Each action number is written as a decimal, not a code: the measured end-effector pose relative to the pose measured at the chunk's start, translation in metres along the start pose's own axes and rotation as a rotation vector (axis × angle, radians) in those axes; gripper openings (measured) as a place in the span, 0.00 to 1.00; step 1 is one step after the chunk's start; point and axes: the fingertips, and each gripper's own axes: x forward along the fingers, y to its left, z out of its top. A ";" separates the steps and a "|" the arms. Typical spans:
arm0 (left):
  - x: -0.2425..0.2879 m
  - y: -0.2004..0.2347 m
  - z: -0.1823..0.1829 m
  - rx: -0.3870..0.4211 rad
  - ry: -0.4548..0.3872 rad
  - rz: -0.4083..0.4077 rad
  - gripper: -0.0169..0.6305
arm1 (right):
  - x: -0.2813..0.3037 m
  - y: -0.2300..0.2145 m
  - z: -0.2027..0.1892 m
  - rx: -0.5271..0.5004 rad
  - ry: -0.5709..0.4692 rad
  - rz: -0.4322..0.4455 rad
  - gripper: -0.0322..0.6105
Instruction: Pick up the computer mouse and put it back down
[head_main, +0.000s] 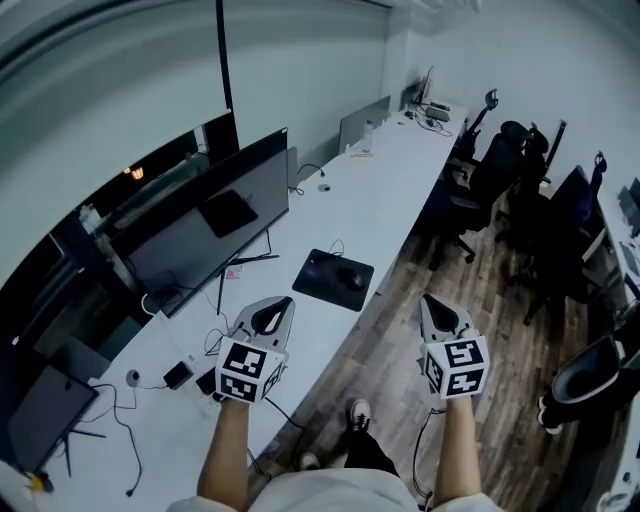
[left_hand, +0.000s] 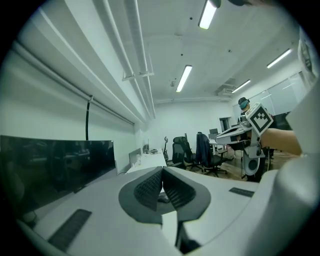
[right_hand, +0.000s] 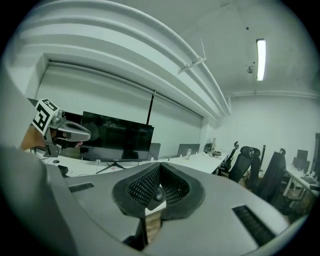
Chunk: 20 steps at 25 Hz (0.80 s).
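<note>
The black computer mouse (head_main: 352, 278) lies on a black mouse pad (head_main: 331, 279) near the front edge of the long white desk (head_main: 380, 170). My left gripper (head_main: 283, 301) hovers above the desk just short of the pad, its jaws shut and empty. In the left gripper view its pads (left_hand: 150, 187) meet at the tip, and the mouse (left_hand: 162, 198) shows small and far beyond them. My right gripper (head_main: 428, 299) hangs over the wooden floor to the right of the desk edge, also shut with nothing held. The right gripper view shows its pads (right_hand: 146, 184) closed together.
A wide dark monitor (head_main: 215, 215) stands behind the pad, and another screen (head_main: 40, 410) sits at the near left. Cables and small devices (head_main: 180, 375) lie by the left gripper. Office chairs (head_main: 500, 170) line the aisle on the right. The person's shoe (head_main: 358, 412) rests on the floor.
</note>
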 end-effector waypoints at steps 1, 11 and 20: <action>-0.008 -0.004 0.004 0.006 -0.010 -0.004 0.05 | -0.010 0.006 0.005 -0.006 -0.010 0.000 0.07; -0.056 -0.026 0.034 0.037 -0.090 -0.028 0.05 | -0.068 0.064 0.035 -0.040 -0.081 0.066 0.07; -0.066 -0.033 0.044 0.062 -0.105 -0.038 0.05 | -0.066 0.078 0.043 -0.102 -0.081 0.098 0.07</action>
